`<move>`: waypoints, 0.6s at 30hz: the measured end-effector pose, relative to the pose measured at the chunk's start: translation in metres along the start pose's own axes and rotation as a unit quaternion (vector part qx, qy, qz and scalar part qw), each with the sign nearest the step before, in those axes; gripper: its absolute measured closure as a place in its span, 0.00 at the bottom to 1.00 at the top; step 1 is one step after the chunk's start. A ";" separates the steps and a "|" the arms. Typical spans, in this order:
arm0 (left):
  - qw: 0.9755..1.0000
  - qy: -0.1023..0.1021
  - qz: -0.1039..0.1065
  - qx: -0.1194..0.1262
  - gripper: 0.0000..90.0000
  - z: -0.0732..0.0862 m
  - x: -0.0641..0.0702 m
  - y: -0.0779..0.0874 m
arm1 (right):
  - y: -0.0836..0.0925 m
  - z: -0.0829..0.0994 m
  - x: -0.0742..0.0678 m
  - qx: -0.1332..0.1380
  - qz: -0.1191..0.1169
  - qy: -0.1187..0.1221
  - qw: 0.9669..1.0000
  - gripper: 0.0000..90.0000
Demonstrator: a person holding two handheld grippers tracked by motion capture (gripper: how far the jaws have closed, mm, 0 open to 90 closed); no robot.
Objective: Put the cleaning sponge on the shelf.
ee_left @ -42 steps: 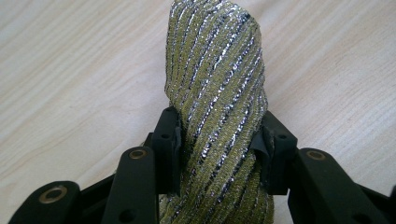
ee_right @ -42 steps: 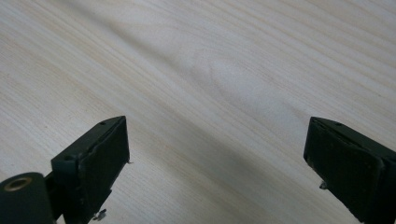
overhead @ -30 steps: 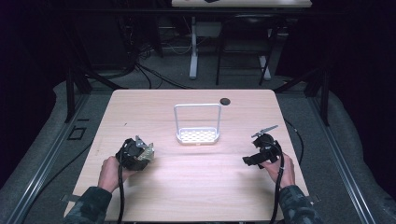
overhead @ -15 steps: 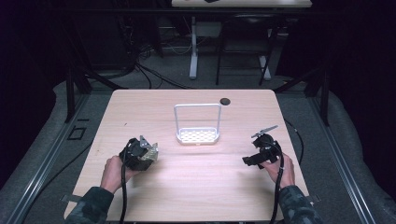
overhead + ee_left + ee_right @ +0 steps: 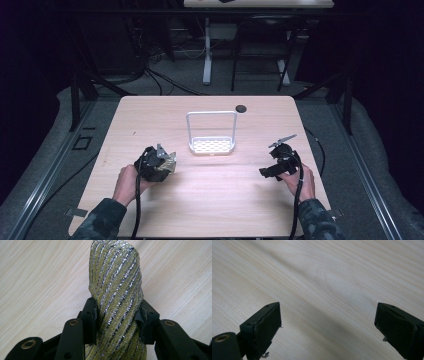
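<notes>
The left gripper (image 5: 117, 322) has its two black jaws clamped on a glittery gold-and-silver ribbed scouring sponge (image 5: 116, 287), and the pads (image 5: 91, 315) are pinching it across its lower half, so the weave bulges above and below the grip. In the high view that same sponge (image 5: 167, 162) sits at the front of the left gripper (image 5: 162, 161), just above the pale wooden table (image 5: 150, 115) at the person's left, well apart from the white wire-handled perforated caddy (image 5: 212, 145) that stands near the table's middle.

This sponge looks light and soft: the metallic threads twist where the jaws squeeze, which suggests it gives easily and springs back. It is probably not fragile, and the rough ribbed surface should resist slipping. The likely snag is floppiness, since the long free end could droop or catch on the caddy's tall handle. A hold across the middle of its narrow width, as here, seems sound; nearer the centre of its length might steady the free end.

The right gripper (image 5: 328, 330) hangs with its jaws spread wide over bare wood, grasping nothing. In the high view the right gripper (image 5: 277, 162) sits off to the caddy's right.
</notes>
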State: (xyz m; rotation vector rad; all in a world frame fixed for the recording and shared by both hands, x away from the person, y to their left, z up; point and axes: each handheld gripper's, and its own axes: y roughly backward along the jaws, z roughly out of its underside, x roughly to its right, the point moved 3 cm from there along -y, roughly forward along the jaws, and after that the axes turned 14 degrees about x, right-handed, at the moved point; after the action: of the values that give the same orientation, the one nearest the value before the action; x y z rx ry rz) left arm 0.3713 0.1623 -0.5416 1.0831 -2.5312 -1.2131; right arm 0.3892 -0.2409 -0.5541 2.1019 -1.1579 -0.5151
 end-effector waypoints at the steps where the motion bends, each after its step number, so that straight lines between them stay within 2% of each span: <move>1: 1.000 -0.001 0.000 0.002 0.64 -0.001 0.001 -0.001 | 0.000 0.000 0.000 0.001 0.002 0.001 1.000 0.07; 15: 1.000 -0.019 0.010 0.016 0.64 -0.016 0.012 -0.004 | 0.000 0.000 -0.001 -0.003 0.004 0.005 1.000 0.07; 18: 0.999 -0.024 0.015 0.017 0.64 -0.020 0.016 -0.007 | -0.001 -0.001 -0.001 0.003 0.004 0.003 1.000 0.07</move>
State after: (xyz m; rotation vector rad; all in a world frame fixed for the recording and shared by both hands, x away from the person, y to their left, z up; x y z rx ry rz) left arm 0.3710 0.1364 -0.5359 1.0325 -2.6034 -1.2056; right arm 0.3903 -0.2395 -0.5543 2.1029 -1.1648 -0.5010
